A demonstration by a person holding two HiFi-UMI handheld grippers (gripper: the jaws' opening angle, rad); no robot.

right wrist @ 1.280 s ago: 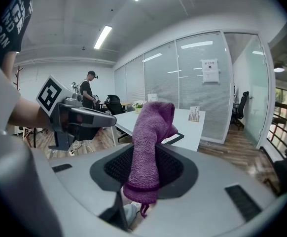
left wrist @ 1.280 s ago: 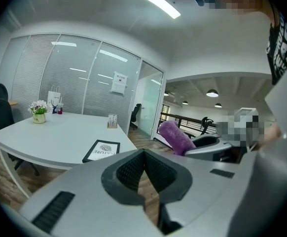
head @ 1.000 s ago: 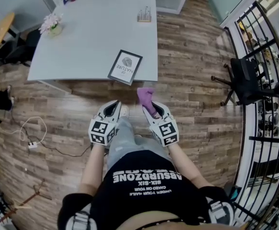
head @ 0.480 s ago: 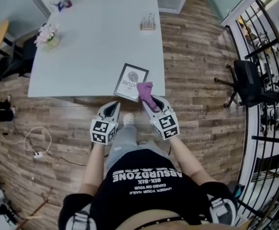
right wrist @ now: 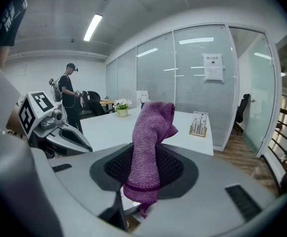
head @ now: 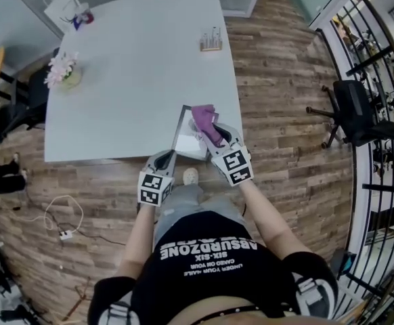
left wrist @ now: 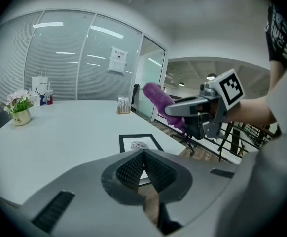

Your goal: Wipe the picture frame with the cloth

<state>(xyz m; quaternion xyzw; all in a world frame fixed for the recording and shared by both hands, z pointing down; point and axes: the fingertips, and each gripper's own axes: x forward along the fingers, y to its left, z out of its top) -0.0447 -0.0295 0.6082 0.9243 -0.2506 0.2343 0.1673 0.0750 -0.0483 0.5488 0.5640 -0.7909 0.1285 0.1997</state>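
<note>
R gripper [right wrist: 146, 168]: jaws clamped on a purple cloth [right wrist: 151, 132]. The cloth is pinched at its lower part, and the rest stands up past the tips and folds over at the top.

L gripper [left wrist: 143, 155]: jaws closed tip to tip, nothing btwn them.

Picture frame [head: 185, 133] lies flat on the white table [head: 136, 66], at the near edge close to the near right corner. It has a black border and a white print w/ a grey round motif. In the head view the cloth and R gripper overlap the frame's right part. From the left gripper view the cloth looks held up in the air, clear of the frame.

L gripper sits at the table's near edge, just beside the frame's near left corner, tips pointing over the table.

Elsewhere on the table:
- flower pot [head: 63, 70] near the left edge
- white paper bag [head: 60, 9] at the far left corner
- small wooden holder [head: 210, 42] near the right edge, far half

Black office chair [head: 356, 114] stands on the wood floor, well apart to the right. A person [right wrist: 68, 95] stands in the background of the right gripper view.
</note>
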